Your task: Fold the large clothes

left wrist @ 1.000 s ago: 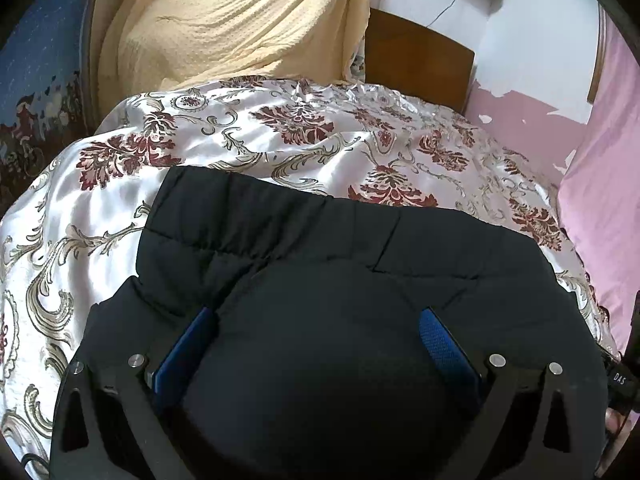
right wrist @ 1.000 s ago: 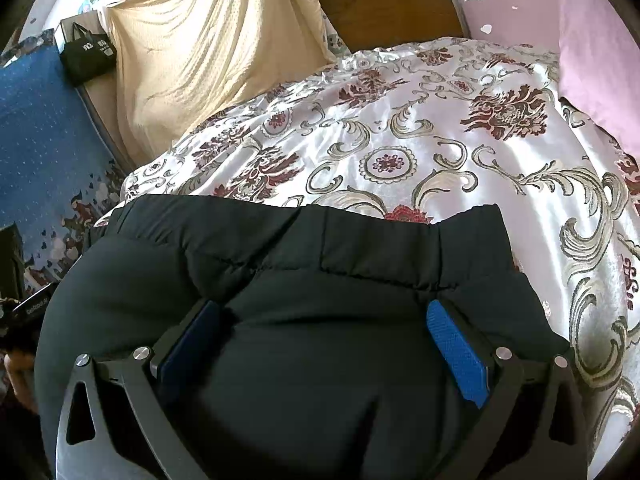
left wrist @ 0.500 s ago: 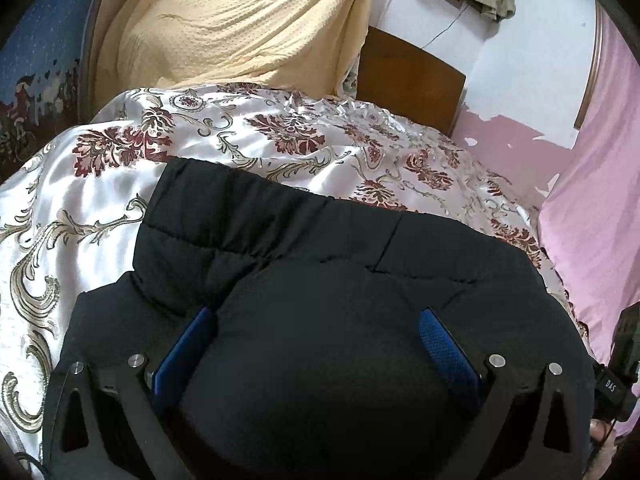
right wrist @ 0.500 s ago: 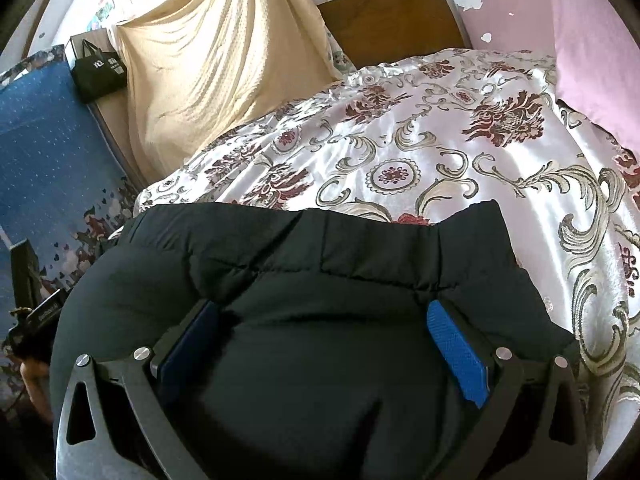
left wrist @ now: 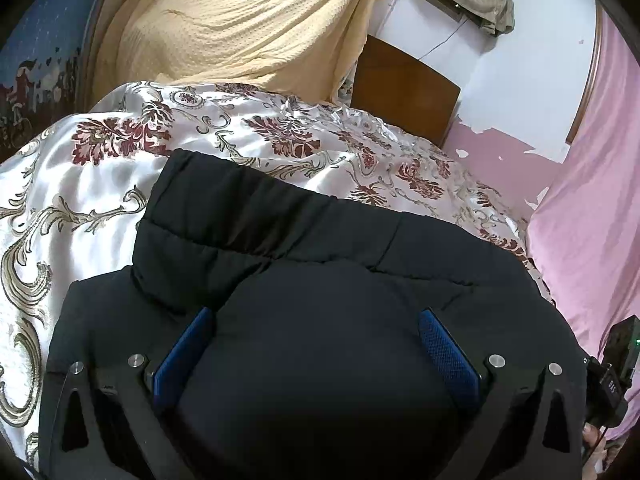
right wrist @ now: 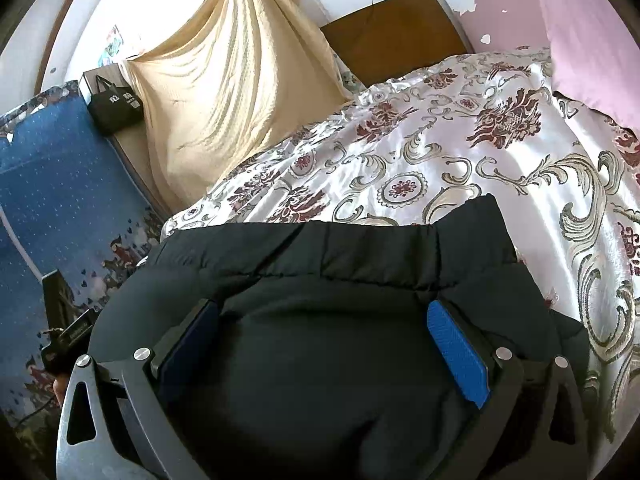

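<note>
A black padded jacket [left wrist: 280, 240] lies on a satin floral bedspread [left wrist: 100, 184]; it also shows in the right wrist view [right wrist: 360, 256]. A thick bulge of it fills the space between the wide-set blue pads of my left gripper [left wrist: 316, 320]. My right gripper [right wrist: 324, 312] likewise has jacket padding bunched between its wide-set blue pads. Both sets of jaws stand wide apart around the fabric. The jacket's near part is hidden under the grippers.
A cream blanket [left wrist: 248, 24] hangs at the head of the bed beside a brown headboard [left wrist: 400, 88]. A pink curtain [left wrist: 592, 200] is on the right. A blue patterned cloth [right wrist: 60, 208] and black bag [right wrist: 114, 104] are on the left.
Both grippers have risen and tilted with the jacket; the bed looks farther down and more of the wall and curtain shows. The jaw widths are unchanged.
</note>
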A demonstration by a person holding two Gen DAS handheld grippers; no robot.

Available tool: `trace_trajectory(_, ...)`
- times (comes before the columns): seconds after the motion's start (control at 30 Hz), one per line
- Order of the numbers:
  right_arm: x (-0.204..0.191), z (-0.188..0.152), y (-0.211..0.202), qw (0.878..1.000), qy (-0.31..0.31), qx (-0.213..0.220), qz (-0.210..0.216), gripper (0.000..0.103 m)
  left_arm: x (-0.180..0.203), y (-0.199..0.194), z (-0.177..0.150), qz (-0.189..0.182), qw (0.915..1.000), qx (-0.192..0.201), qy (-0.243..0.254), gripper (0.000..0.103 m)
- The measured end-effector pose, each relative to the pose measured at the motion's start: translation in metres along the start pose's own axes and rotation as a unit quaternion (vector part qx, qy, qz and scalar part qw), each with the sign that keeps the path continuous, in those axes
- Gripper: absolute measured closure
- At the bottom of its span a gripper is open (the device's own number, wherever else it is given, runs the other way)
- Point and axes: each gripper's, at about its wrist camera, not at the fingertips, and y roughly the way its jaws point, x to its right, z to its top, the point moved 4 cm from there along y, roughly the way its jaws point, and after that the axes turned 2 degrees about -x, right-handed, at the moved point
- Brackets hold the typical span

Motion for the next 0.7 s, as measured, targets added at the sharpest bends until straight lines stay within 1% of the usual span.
trace_trajectory(0.1,0.003,0.000,-0.004,1.000,0.009,0.008,0.009,0.001,-0.002,-0.002,-0.001,-0.008,1.0000,0.002,-0.006,0.000)
trace_trajectory(0.17,0.005,-0.001,-0.010,0.999,0.017,0.020,0.019,0.001,-0.006,-0.008,-0.004,-0.020,0.9996,0.011,-0.014,0.000)
trace_trajectory(0.23,0.009,-0.001,-0.018,0.998,0.030,0.035,0.038,0.001,-0.009,-0.012,-0.006,-0.034,0.9990,0.017,-0.023,0.000)
trace_trajectory(0.33,0.015,-0.005,-0.031,0.995,0.051,0.057,0.064,0.001,-0.016,-0.020,-0.008,-0.056,0.9974,0.016,-0.043,0.000)
trace_trajectory(0.43,0.018,-0.012,-0.042,0.992,0.064,0.076,0.071,0.001,-0.018,-0.032,-0.012,-0.046,0.9979,0.004,-0.046,0.000)
trace_trajectory(0.57,0.023,-0.023,-0.064,0.990,0.079,0.101,0.051,0.001,-0.022,-0.058,-0.025,-0.037,0.9991,-0.010,-0.019,0.000)
trace_trajectory(0.6,0.025,-0.026,-0.070,0.989,0.088,0.104,0.052,0.001,-0.024,-0.064,-0.028,-0.034,0.9992,-0.015,-0.011,0.000)
trace_trajectory(0.7,0.030,-0.034,-0.080,0.988,0.109,0.101,0.049,0.001,-0.031,-0.078,-0.036,-0.012,0.9996,-0.027,0.002,0.000)
